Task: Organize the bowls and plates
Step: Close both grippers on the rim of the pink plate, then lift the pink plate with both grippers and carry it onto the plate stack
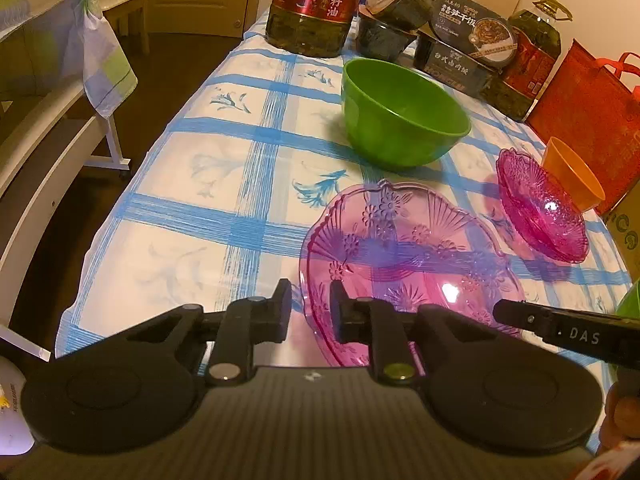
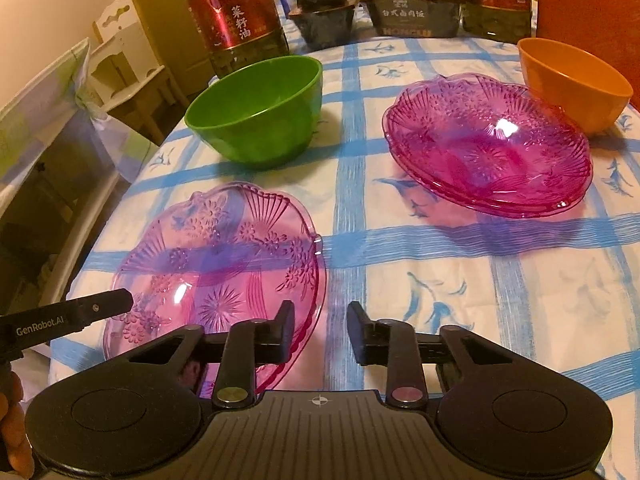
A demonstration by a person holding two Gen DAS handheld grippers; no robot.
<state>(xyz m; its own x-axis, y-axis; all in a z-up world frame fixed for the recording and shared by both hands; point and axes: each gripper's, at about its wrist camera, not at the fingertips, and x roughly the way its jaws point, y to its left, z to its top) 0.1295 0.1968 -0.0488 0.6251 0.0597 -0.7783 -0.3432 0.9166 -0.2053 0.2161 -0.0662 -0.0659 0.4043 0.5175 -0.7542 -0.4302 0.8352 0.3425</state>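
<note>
Near plate [image 1: 400, 256], pale pink, cut-glass pattern, lies flat on the checked cloth [image 1: 224, 184]. Its near-left rim is straddled by the left gripper [image 1: 310, 308]: one finger outside the rim, the other over the plate's inside. Jaws parted, rim between them but not seen to be pinched; nothing is held.

Right gripper [image 2: 320, 330] is set to the plate's right. Its left finger overlaps the right rim of the plate [image 2: 216, 264]; its right finger stands over bare cloth. Jaws apart, nothing gripped.

So the plate lies between the two grippers, ahead and right of the left one, ahead and left of the right one. The left gripper is judged the nearer and the better placed, since the rim already sits in its gap.

Plate is roughly round, no strong long axis; a scalloped rim is noted.

Ahead and right of the right gripper: darker pink plates [image 2: 488, 148], apparently two nested, well apart from the near plate. Orange bowl [image 2: 572, 80] just behind them. Green bowl [image 2: 260, 112] ahead and left.

Likely next: rim closed upon, plate carried rightward toward the pink stack.
</note>
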